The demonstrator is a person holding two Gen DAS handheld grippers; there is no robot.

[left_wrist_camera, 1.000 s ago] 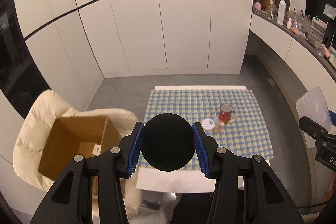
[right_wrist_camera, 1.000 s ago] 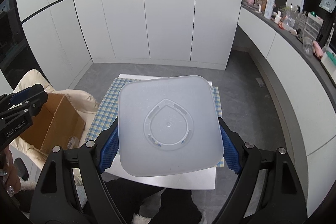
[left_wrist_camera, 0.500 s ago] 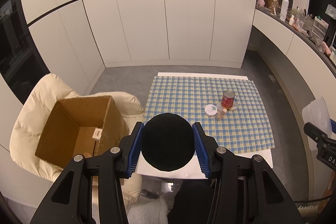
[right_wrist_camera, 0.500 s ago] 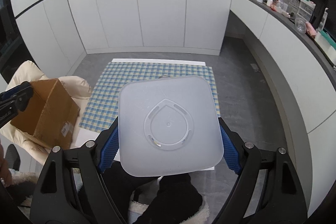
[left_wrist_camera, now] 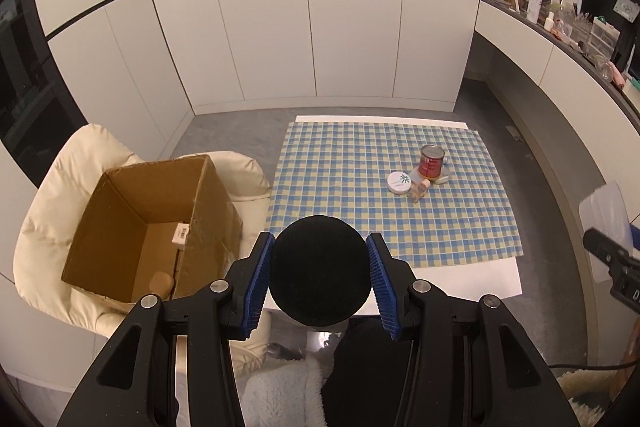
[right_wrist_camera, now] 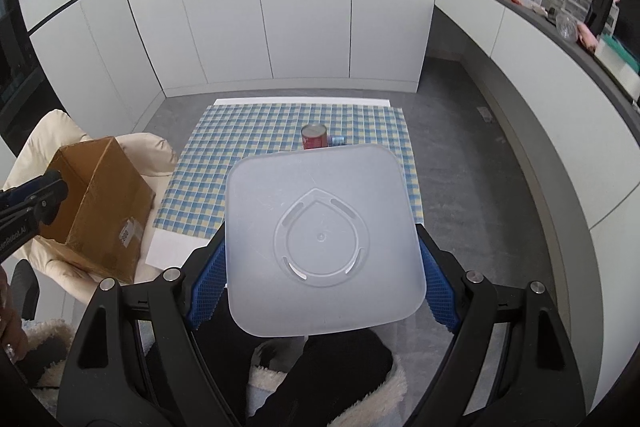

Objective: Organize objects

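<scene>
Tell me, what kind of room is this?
Probably a room in a home, perhaps a kitchen or utility space. Tall white cupboard doors line the wall, a long counter is crowded with bottles and jars, and a low table with a blue checked cloth stands beside a cream padded chair.

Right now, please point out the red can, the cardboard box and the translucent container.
red can (left_wrist_camera: 431, 163), left wrist view, its red side.
cardboard box (left_wrist_camera: 132, 215), left wrist view, its inner wall.
translucent container (right_wrist_camera: 320, 239), right wrist view, middle of its underside.

Home room: white floor-to-ceiling cupboards (left_wrist_camera: 312, 27), cluttered counter (right_wrist_camera: 560, 7), checked tablecloth (left_wrist_camera: 352, 163).
</scene>
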